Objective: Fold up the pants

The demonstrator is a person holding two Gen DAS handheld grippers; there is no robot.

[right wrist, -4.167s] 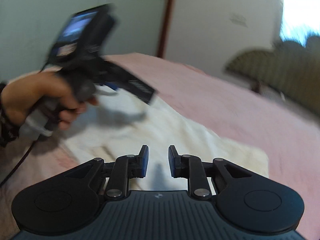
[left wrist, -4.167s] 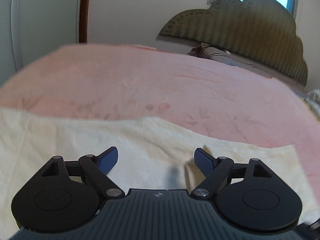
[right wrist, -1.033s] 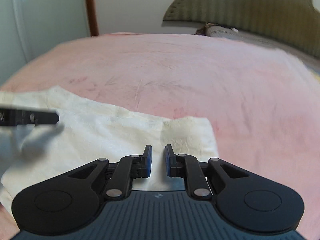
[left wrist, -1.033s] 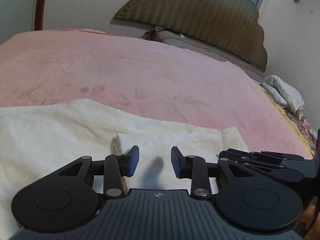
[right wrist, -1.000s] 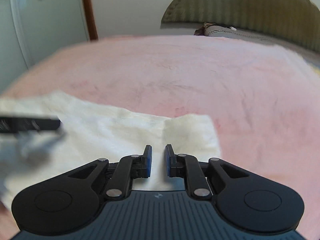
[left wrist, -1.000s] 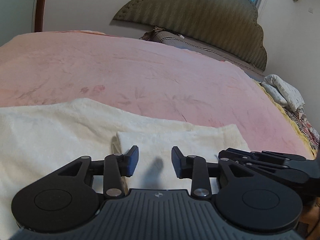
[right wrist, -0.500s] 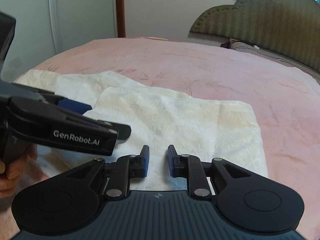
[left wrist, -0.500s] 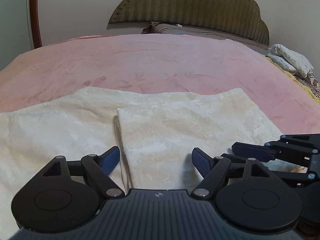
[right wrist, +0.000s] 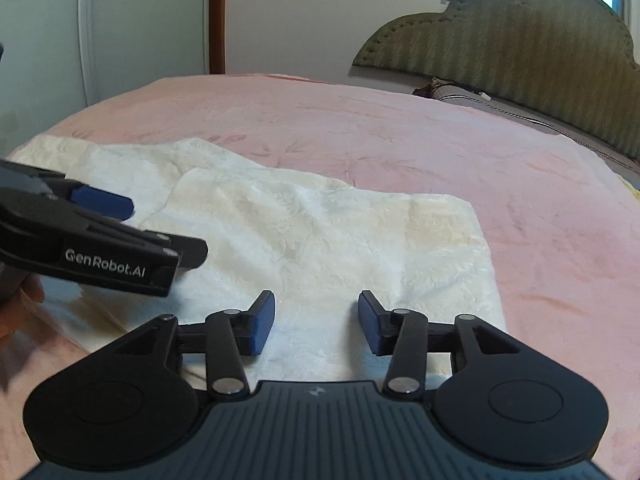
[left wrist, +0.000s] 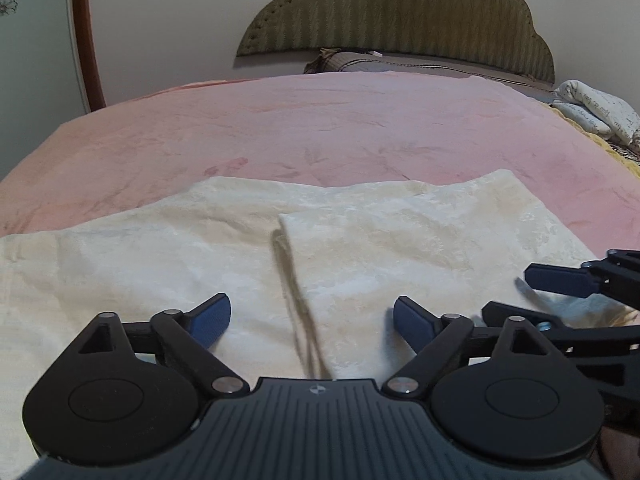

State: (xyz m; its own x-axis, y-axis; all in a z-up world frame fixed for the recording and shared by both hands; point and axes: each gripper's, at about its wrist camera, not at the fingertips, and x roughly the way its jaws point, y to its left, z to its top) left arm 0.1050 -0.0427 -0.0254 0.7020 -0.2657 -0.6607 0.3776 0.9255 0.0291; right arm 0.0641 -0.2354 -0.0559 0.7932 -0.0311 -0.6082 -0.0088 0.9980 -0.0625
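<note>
One pair of cream pants (left wrist: 224, 248) lies flat on the pink bedspread (left wrist: 320, 128) near its front edge, w/ one end folded back over the rest so the doubled layer (right wrist: 320, 236) sits on the right. Two grippers, both just above the fabric and gripping nothing: left gripper (left wrist: 310, 318) has just been opening and stands wide over the fold's edge, right gripper (right wrist: 316, 322) has just been opening too, jaws partly apart over the doubled part, cloth below but not pinched. No containers in view; beyond the bedspread, one green headboard (left wrist: 400, 12), one pillow (left wrist: 400, 62) at its foot, one bundle of printed cloth (left wrist: 592, 108) at the far right.
</note>
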